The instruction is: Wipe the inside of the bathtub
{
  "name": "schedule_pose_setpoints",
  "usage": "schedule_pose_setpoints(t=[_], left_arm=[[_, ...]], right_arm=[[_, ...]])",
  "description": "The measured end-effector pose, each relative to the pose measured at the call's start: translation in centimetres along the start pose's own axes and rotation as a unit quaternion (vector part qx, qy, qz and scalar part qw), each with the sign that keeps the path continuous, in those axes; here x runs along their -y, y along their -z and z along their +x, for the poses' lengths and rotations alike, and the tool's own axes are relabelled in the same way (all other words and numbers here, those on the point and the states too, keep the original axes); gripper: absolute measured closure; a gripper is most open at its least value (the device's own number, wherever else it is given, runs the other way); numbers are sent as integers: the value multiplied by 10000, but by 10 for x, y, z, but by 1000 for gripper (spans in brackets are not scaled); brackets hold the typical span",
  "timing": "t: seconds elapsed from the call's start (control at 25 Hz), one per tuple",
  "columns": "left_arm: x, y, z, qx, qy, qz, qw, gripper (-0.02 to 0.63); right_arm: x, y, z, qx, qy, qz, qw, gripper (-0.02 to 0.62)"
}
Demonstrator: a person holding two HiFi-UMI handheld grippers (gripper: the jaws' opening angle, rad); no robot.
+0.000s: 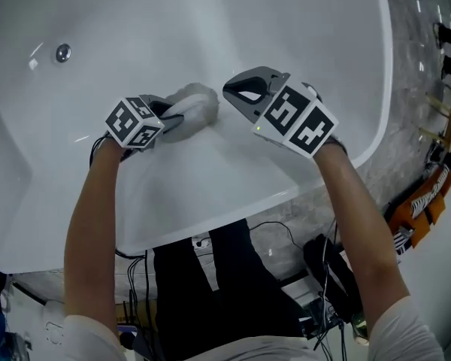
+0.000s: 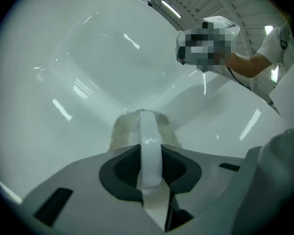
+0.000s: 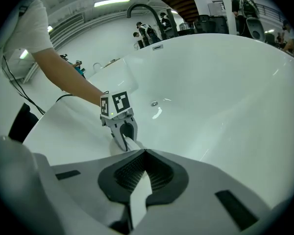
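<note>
The white bathtub [image 1: 210,21] fills the head view. A fluffy white cloth [image 1: 195,100] with a smooth white strap lies against the tub's near inner wall. My left gripper [image 1: 173,115] is shut on the strap at the cloth's left end; in the left gripper view the strap [image 2: 149,141] runs between the jaws, with the fluffy part [image 2: 120,129] behind it. My right gripper [image 1: 227,90] meets the cloth's right end. Its jaws are closed with a white strip between them [image 3: 139,180]. The left gripper [image 3: 123,138] sits just ahead of them.
A round metal fitting [image 1: 62,52] sits on the far wall, also visible as a fitting [image 3: 154,103] in the right gripper view. A dark faucet [image 3: 142,9] arches over the far rim. Cables [image 1: 286,239] lie on the floor beside the tub. People [image 3: 147,31] stand far behind.
</note>
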State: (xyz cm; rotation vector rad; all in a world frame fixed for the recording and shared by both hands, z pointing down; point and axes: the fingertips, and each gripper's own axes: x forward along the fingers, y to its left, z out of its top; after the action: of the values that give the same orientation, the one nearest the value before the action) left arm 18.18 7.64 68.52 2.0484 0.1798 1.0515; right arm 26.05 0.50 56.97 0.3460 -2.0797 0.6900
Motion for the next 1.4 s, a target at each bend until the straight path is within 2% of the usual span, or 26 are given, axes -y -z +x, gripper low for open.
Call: schedule_pose_setpoints(t=[0.48,1.04,1.4], left_arm=[[-48,16,33,1,-287,-429,9987,511],[-90,42,61,-528,-577,92,9969,511],[-108,51,60,-1043,-924,556,9887,511]], right_arm=[[7,22,28,-155,-315,-144,9993,577],[17,35,50,-164,-319,5,9994,577],[23,33,55,-228,-322,2,9992,577]])
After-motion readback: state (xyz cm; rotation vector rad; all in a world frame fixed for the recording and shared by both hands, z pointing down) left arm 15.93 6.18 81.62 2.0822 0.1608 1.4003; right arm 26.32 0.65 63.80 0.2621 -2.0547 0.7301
